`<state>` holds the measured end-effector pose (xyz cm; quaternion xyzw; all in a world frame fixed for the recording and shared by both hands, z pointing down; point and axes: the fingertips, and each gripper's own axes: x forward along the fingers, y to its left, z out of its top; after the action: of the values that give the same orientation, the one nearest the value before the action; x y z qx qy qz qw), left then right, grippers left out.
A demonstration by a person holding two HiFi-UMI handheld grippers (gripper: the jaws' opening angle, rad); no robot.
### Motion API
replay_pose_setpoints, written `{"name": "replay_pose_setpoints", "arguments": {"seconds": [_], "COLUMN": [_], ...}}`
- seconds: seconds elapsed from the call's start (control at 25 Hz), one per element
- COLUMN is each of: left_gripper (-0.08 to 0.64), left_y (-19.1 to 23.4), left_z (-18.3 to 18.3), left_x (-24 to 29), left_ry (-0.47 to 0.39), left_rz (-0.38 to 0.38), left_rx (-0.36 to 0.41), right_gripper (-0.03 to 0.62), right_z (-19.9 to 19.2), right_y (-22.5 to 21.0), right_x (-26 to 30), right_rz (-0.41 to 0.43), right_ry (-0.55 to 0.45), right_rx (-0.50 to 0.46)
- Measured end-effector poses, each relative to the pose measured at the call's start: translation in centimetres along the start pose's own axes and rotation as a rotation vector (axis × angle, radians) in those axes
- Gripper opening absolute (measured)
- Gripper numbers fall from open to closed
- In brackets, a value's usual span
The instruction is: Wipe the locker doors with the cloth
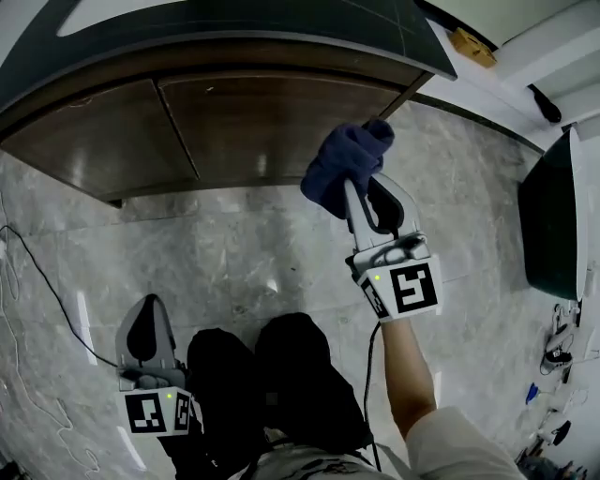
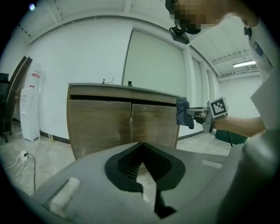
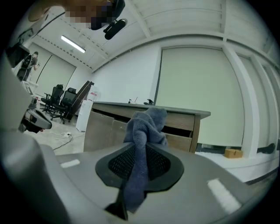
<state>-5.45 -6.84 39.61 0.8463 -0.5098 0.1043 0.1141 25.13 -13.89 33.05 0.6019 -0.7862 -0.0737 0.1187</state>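
Where the head view drops past the person's dark trousers [image 1: 272, 375], the left gripper [image 1: 150, 302] hangs low at the person's left side, over grey marble floor [image 1: 234, 253]. Its fingers [image 2: 87, 183] are pressed together at the tips, with nothing between them. A thin black cable [image 1: 47, 286] trails across the floor just left of it.

Further forward and higher, on an outstretched arm, is the right gripper [image 1: 361, 187]. Its fingers [image 3: 205, 175] pinch a blue cloth [image 1: 342, 164]. The cloth bunches up past the tips, and a tail hangs back down between the pads.

Beyond the cloth is the locker: two brown wooden locker doors [image 1: 272, 117] side by side, both closed, under a dark top [image 1: 234, 23]. The cloth sits in front of the right-hand door's outer edge. The right gripper view shows it short of the wood, not touching.

Farthest back, a white water dispenser [image 2: 31, 107] stands against the wall left of the locker. A cardboard box [image 3: 233, 152] lies on the floor by the wall to its right.
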Motion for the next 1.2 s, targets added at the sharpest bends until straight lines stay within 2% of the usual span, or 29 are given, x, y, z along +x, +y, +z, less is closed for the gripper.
{"name": "replay_pose_setpoints", "arguments": {"seconds": [0.28,0.6,0.84,1.2], "left_gripper": [0.001,0.001,0.0,0.0], "left_y": [2.6,2.5,2.5,2.1], "left_z": [-8.5,-12.1,-12.1,-11.5], "left_x": [4.3,4.6,3.2,2.3], "left_ry": [-0.057,-0.068,-0.077,-0.093], "left_rz": [0.028,0.042,0.06,0.069], "left_rx": [0.029,0.016,0.03,0.027], "right_gripper": [0.064,0.066,0.066,0.067], "right_z": [-4.0,-2.4,-3.7,-8.2], "right_y": [-3.2,-7.8,-10.0,-10.1], "right_x": [3.4,5.8,8.1,8.6], "right_rz": [-0.071,-0.14,-0.172,-0.162], "right_ry": [-0.116,-0.175,-0.139,-0.096], "right_rx": [-0.107,-0.218,-0.195,-0.162]}}
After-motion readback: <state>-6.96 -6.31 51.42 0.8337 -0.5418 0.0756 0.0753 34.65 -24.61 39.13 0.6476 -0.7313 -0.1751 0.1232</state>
